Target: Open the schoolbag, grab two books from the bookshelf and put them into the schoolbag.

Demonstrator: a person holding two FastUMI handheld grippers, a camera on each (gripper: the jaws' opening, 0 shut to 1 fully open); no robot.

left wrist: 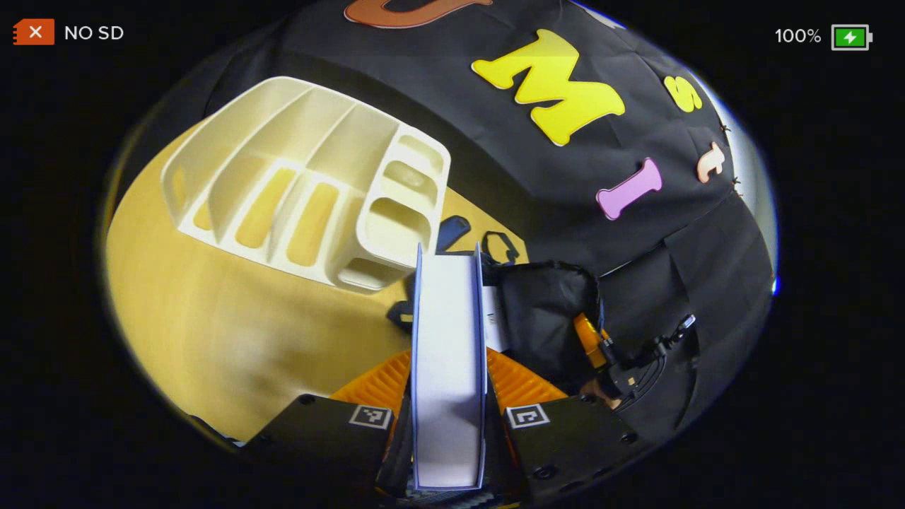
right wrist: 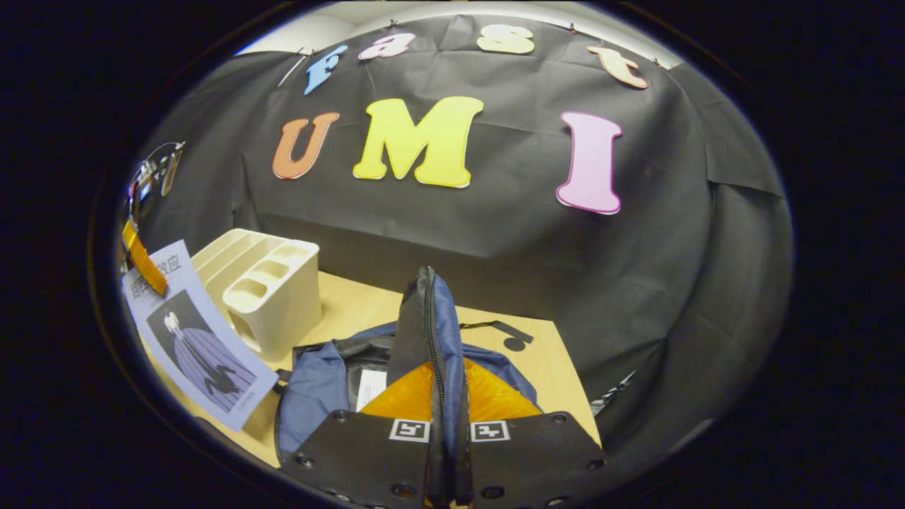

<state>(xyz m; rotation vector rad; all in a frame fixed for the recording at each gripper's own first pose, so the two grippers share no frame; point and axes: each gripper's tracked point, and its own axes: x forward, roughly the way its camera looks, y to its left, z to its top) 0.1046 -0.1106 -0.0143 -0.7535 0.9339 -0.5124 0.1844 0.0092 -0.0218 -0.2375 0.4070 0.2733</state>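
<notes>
The left tool (left wrist: 448,424) is clamped on a book (left wrist: 448,367), held edge-on with its pale page block facing the camera and a thin cover on either side. In the right gripper view the same book (right wrist: 201,339) hangs above the desk edge, left of the schoolbag, showing a cover with a drawn figure in a striped robe and a line of printed characters at the top (too small to make out properly).

The right tool (right wrist: 444,452) is pinched on the schoolbag's zipper flap (right wrist: 424,332), lifting it upright, so the blue schoolbag (right wrist: 311,389) gapes open behind and left of that flap, with a white slip visible in its dark interior.

The cream bookshelf (right wrist: 265,290) stands just left of the schoolbag on the wooden desk (right wrist: 353,307), its slots appearing vacant. Bare desk runs right of the schoolbag to the desk's far corner, where a black strap (right wrist: 505,332) lies.
</notes>
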